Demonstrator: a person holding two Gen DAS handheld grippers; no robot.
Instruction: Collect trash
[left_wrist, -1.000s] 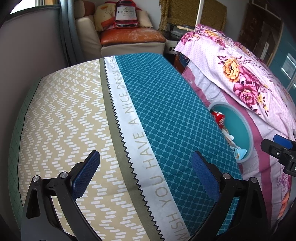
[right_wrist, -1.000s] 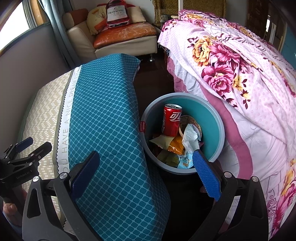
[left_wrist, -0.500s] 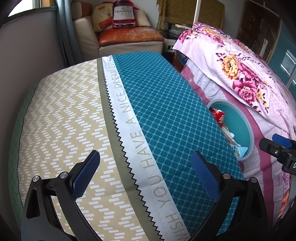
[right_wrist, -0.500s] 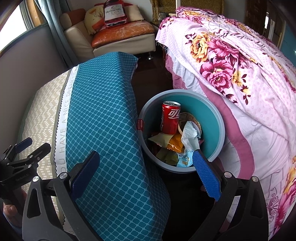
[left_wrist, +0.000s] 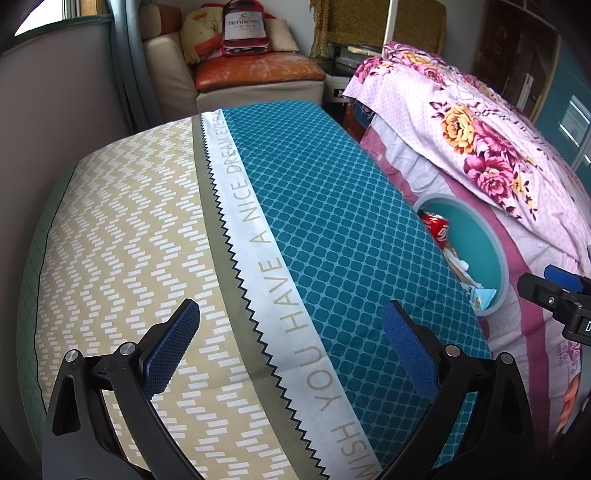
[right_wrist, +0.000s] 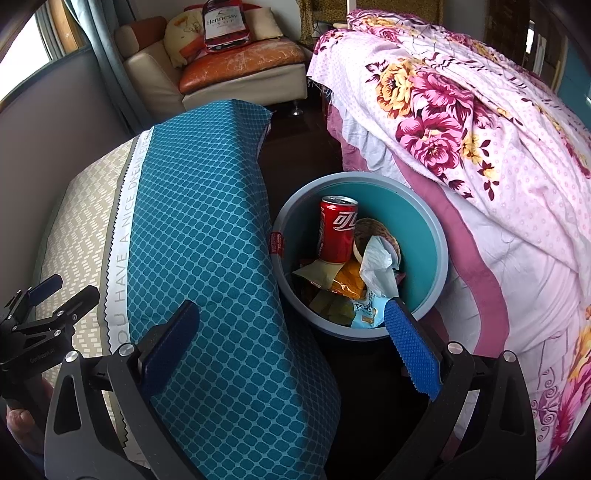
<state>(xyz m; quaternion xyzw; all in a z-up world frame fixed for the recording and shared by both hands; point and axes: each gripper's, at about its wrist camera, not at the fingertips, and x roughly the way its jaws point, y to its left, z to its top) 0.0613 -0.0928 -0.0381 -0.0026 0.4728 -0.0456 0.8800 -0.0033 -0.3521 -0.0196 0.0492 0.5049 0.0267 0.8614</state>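
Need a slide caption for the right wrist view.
Open right gripper above the teal bin holding a red can and wrappers.

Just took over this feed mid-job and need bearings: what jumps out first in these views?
The round teal trash bin on the dark floor between the two beds, with a red soda can standing upright among wrappers inside. Left of it lies the teal and beige bedspread; right, a pink floral quilt. Both the left gripper and right gripper are open and empty.
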